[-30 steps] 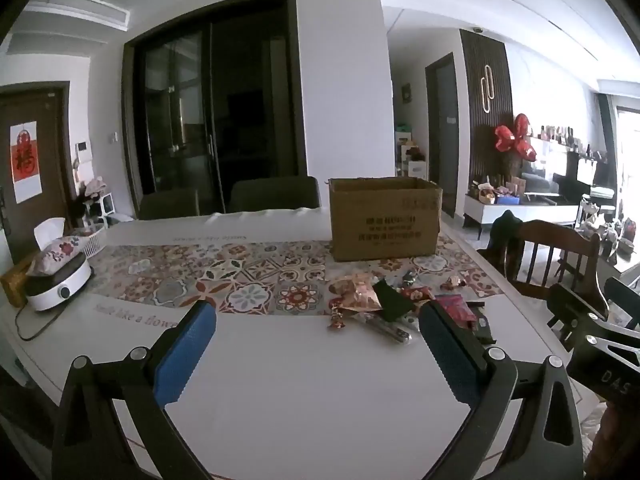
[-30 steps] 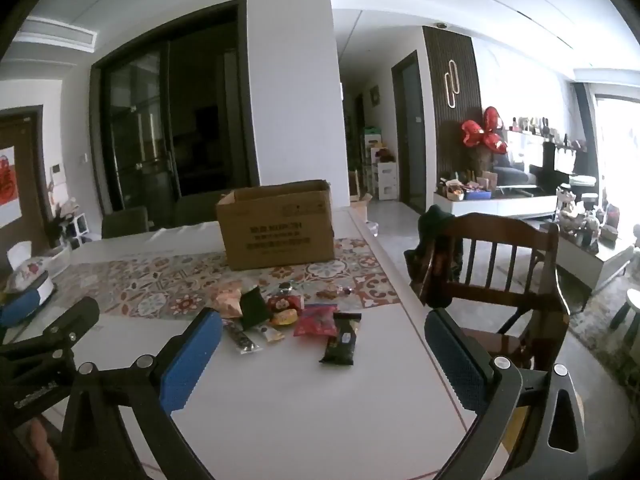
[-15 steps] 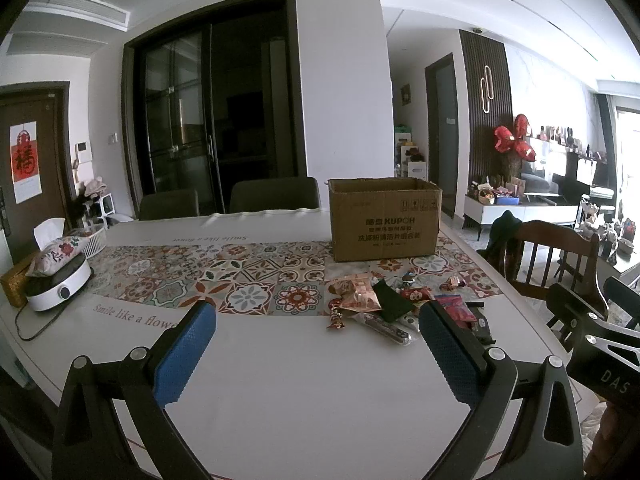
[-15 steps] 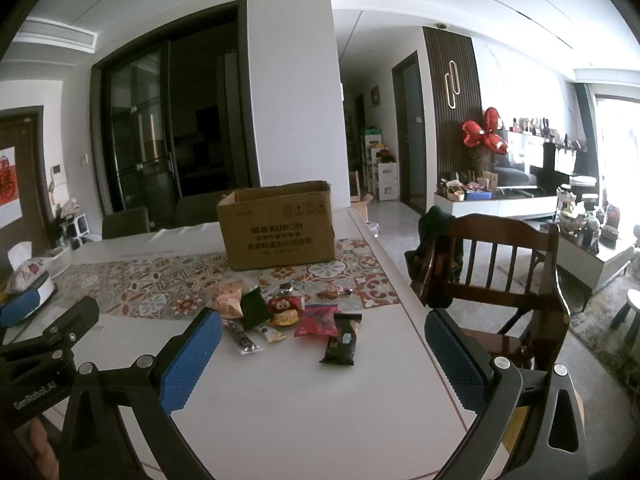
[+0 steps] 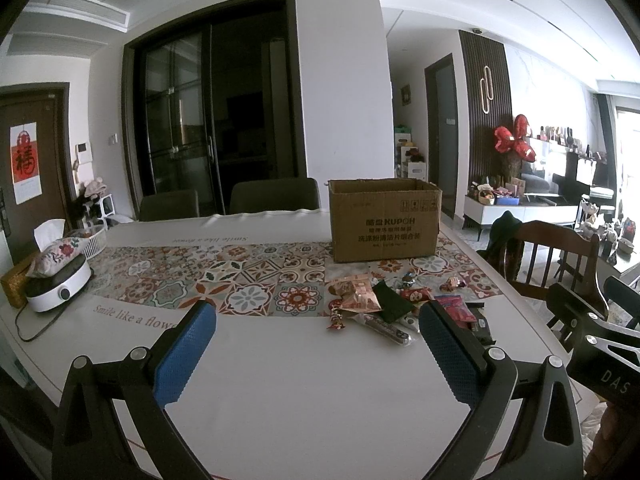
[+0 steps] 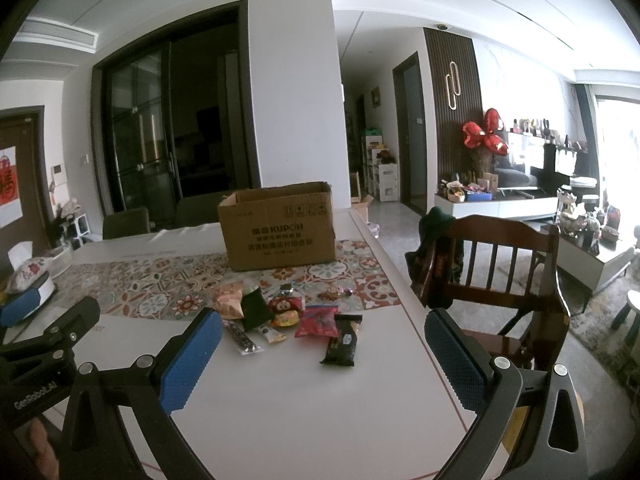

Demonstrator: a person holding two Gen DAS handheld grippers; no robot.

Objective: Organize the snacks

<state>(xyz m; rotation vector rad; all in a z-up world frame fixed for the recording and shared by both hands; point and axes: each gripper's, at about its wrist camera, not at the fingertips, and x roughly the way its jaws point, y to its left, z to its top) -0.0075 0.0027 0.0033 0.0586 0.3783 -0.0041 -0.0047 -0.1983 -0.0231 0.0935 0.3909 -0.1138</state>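
A pile of snack packets (image 5: 384, 304) lies on the white table, in front of an open cardboard box (image 5: 385, 219). In the right wrist view the pile holds a pink packet (image 6: 319, 321), a black bar (image 6: 341, 339), a dark green pouch (image 6: 256, 309) and a long striped stick (image 6: 240, 337); the box (image 6: 279, 225) stands behind them. My left gripper (image 5: 316, 354) hovers open near the table's front, the pile ahead and to its right. My right gripper (image 6: 320, 358) is open with nothing in it, the black bar just beyond its gap.
A patterned runner (image 5: 224, 280) crosses the table. At the left stand a white round appliance (image 5: 58, 286) with a floral tissue pouch (image 5: 56, 250) on it. A wooden chair (image 6: 496, 272) stands off the table's right edge. Dark chairs (image 5: 274, 196) line the far side.
Both grippers are almost still and stay open. The view has only steadied; the snacks and the box have not moved.
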